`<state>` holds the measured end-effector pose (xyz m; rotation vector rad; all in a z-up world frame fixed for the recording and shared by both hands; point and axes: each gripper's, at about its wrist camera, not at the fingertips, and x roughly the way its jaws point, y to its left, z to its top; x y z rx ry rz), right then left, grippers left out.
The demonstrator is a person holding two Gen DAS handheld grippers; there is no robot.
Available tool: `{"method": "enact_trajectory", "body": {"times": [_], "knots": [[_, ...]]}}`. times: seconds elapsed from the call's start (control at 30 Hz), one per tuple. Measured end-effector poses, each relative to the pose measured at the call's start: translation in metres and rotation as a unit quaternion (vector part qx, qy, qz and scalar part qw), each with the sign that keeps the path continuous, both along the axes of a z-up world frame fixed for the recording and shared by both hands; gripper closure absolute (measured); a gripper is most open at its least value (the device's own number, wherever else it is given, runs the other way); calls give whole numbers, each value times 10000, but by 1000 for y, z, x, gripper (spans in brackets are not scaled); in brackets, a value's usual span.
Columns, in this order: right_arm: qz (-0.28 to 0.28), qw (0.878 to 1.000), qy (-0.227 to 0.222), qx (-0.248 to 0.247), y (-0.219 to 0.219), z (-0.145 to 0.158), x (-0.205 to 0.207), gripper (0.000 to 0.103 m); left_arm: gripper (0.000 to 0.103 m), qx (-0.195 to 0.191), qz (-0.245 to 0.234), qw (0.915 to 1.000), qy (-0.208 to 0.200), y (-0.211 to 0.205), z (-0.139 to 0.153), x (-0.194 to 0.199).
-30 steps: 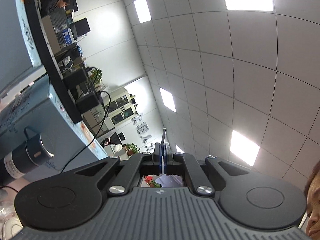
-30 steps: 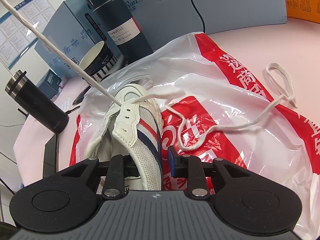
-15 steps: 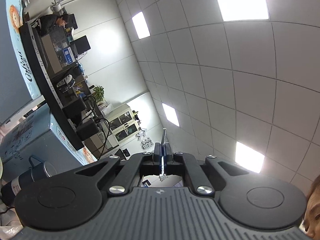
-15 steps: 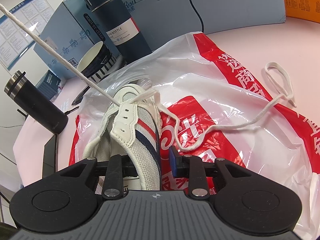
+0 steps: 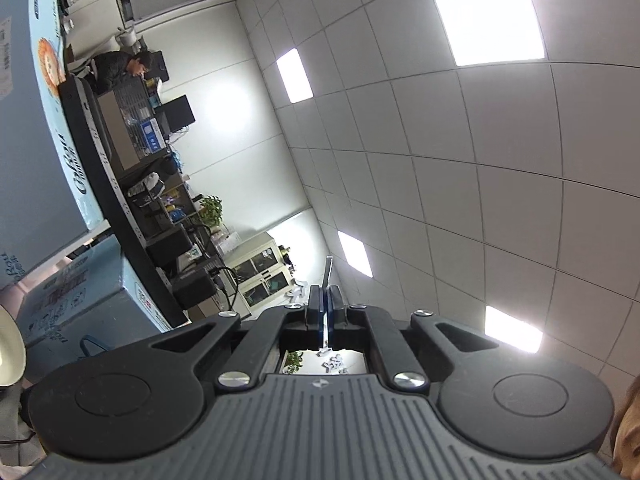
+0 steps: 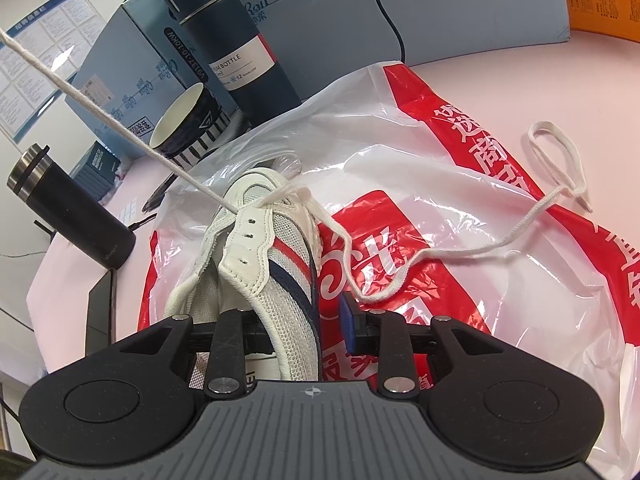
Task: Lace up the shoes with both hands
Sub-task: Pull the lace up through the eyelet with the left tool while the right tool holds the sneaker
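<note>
Left gripper (image 5: 325, 300) clamped on shoelace tip (image 5: 328, 270), angled ceilingward, clear air around; right gripper (image 6: 306, 326) opening astride sneaker (image 6: 276, 280), pitched down over plastic bag (image 6: 460, 200).

**Shoe on the bag, lace stretched far-left**

The shoe (image 6: 276, 280) lies on the plastic bag (image 6: 460, 208), which is spread over the table (image 6: 560, 80). One run of the lace (image 6: 100, 112) stretches from the shoe's eyelets to the far left; the other trails right across the bag and ends in a loop on the table. The cup (image 6: 188, 128) stands just behind the shoe, the tall tube (image 6: 228, 36) behind the cup, and boxes (image 6: 440, 4) behind both. The flask (image 6: 68, 204) stands at the left.
</note>
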<state>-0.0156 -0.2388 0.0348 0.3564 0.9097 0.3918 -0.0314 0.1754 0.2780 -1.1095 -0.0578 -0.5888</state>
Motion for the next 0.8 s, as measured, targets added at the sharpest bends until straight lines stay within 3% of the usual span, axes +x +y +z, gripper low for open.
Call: {"method": "enact_trajectory", "body": {"times": [0.17,0.6,0.8], "knots": [[-84,10000,8,-18,1,0,-1,74,102,71,188,9995,235,8,3,2],[-255,9996,104,-28,0,-2,-1,68,102,512,288,9976,367,15,44,10],[-104,9998,160,-5,-2,-2,4,68,102,434,617,9971,126,11,62,-11]]}}
